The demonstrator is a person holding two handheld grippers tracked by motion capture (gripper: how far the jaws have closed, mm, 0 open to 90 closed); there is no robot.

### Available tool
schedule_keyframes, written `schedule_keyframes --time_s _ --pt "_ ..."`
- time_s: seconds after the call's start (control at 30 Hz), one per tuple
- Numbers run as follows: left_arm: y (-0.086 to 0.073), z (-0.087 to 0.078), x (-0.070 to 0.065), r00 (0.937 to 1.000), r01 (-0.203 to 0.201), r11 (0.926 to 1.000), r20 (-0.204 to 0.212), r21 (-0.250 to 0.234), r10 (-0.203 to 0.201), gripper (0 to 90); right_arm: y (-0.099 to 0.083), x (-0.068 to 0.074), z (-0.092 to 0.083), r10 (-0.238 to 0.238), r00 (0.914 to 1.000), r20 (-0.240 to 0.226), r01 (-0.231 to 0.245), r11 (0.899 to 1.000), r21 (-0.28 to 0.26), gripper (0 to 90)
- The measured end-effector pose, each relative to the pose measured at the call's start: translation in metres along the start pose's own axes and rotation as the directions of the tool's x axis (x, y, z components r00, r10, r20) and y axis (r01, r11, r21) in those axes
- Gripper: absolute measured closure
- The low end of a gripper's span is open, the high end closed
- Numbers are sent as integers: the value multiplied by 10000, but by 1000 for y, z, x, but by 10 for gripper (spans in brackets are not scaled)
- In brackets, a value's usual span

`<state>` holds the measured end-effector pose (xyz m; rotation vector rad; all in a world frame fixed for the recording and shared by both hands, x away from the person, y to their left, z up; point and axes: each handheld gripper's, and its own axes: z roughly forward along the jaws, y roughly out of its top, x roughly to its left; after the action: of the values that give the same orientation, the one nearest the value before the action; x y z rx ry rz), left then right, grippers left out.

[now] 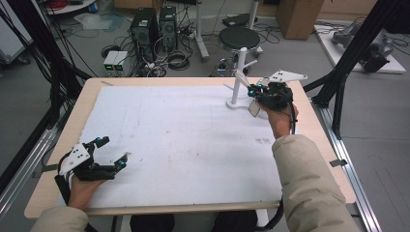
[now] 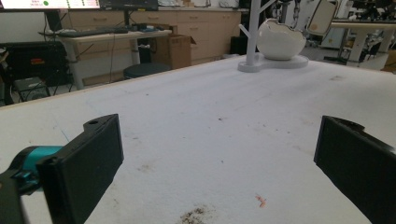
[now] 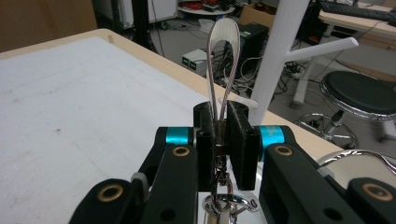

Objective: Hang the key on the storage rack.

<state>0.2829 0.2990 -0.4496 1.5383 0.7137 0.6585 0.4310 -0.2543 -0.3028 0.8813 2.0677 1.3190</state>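
So right gripper is clenched on the strap of a keyring thing. Jaws are pinched tight w/ the loop standing up between them and the metal clasp dangling underneath. In the high view that gripper sits at the far right of the table, just beside the white stand. Left gripper is released, jaws wide apart w/ nothing in them, parked near the front left corner on the white mat, well apart from the action.

Looks to me like the job is hanging the loop on one of the stand's pegs. How I'd do it, imo:

- Grip is low on the strap so the top of the loop is free. Good, don't regrip.
- Loop is narrow and the peg slants up, so I'd line the opening square to the peg tip first, then slide it on along the peg's own angle.
- Go slow near the post. The stand looks light and a nudge could tip it, plus there's a white bowl sitting on its base.
- Don't let go till the strap is clearly past the tip, otherwise it prob slides right off.

Left could come over to steady the base if it wobbles.
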Motion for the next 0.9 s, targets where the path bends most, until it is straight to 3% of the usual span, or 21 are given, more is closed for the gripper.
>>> schedule_keyframes --time_s 0.23,0.53,0.9 --pt "-1 0 0 9999 2 10000 -119 -64 -2 19 -3 -4 8 312 9991 280 -316 9994 137 824" --pt "-2 -3 -2 9994 35 9993 -345 -366 -47 42 -11 -6 22 270 9977 626 -297 9987 419 824" --pt "-2 -3 -2 9993 1 9995 -369 -327 -13 37 -21 -9 34 440 9959 788 -502 9957 784 823"
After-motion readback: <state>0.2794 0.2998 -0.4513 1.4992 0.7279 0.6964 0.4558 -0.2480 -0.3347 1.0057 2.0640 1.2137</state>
